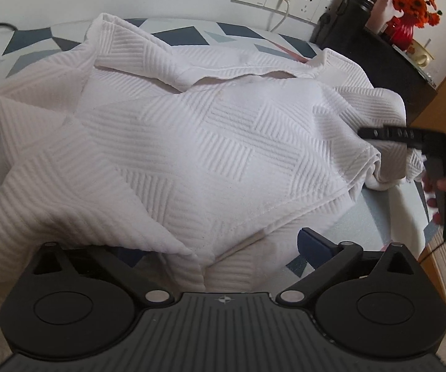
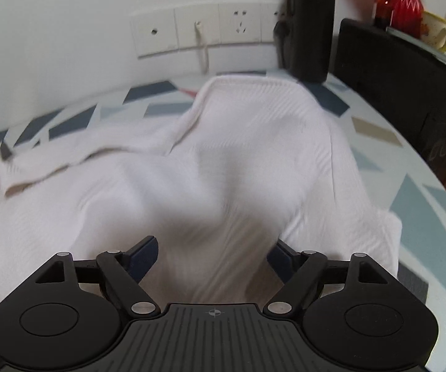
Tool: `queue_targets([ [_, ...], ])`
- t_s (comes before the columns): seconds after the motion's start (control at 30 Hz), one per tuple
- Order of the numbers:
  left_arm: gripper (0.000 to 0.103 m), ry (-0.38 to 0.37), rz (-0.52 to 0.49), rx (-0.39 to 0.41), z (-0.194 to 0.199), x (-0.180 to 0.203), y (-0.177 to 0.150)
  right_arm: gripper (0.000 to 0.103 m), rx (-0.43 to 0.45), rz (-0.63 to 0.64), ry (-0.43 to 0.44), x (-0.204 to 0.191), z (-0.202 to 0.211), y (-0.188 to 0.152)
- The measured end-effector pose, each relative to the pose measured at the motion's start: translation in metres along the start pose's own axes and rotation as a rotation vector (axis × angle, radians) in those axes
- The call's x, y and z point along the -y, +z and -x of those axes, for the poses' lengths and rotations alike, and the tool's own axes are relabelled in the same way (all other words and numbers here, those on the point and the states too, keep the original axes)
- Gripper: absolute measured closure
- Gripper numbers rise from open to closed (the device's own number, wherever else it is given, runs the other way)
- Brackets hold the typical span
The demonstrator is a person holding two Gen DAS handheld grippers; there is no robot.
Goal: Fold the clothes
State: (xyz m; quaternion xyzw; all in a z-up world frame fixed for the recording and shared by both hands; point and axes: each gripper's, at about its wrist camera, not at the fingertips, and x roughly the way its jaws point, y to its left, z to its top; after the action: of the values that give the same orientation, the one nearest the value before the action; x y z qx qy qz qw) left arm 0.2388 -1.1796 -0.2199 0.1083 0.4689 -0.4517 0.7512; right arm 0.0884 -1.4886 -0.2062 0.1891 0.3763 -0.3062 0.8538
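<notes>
We hold a hand-held gripper in each hand over a white garment of ribbed, block-patterned knit fabric (image 1: 192, 142), which lies spread and partly doubled over on the round desk with its blue, grey and beige geometric top (image 2: 421, 192).

In the left wrist view, a hemmed flap is turned over the body of the garment, and a sleeve or corner is bunched at the right edge. The left hand-held gripper (image 1: 204, 248) sits at the near hem. Only one of its dark pads shows clear of the cloth and the other is buried in folds, so we cannot tell whether it pinches the fabric.

The right hand-held gripper (image 2: 213, 248) stands wide, its pads spread either side of a raised ridge of cloth that runs between them without being clamped. That view is blurred.

To make a clean fold, we judge that we should catch both layers at the hem, keep the two grippers level, and lay the edge down square so the bunched corner does not get trapped. The black metal flask (image 2: 311, 28) and the red vase of orange flowers (image 2: 405, 6) stand near the far edge; we should keep any lifted cloth from sweeping into them.
</notes>
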Motion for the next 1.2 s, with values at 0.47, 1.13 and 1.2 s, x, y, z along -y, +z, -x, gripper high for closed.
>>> queue_targets([
  [0.47, 0.001, 0.160, -0.155, 0.029, -0.012, 0.029, -0.013, 0.001, -0.022, 0.082, -0.004, -0.010, -0.032, -0.001],
  [1.13, 0.053, 0.254, 0.001, 0.097, 0.002, -0.011, 0.013, 0.020, 0.008, 0.146, 0.054, -0.006, -0.016, -0.012],
  [1.2, 0.053, 0.267, -0.055, 0.095, -0.005, -0.009, 0.016, 0.032, 0.013, 0.159, 0.068, -0.008, -0.012, -0.012],
])
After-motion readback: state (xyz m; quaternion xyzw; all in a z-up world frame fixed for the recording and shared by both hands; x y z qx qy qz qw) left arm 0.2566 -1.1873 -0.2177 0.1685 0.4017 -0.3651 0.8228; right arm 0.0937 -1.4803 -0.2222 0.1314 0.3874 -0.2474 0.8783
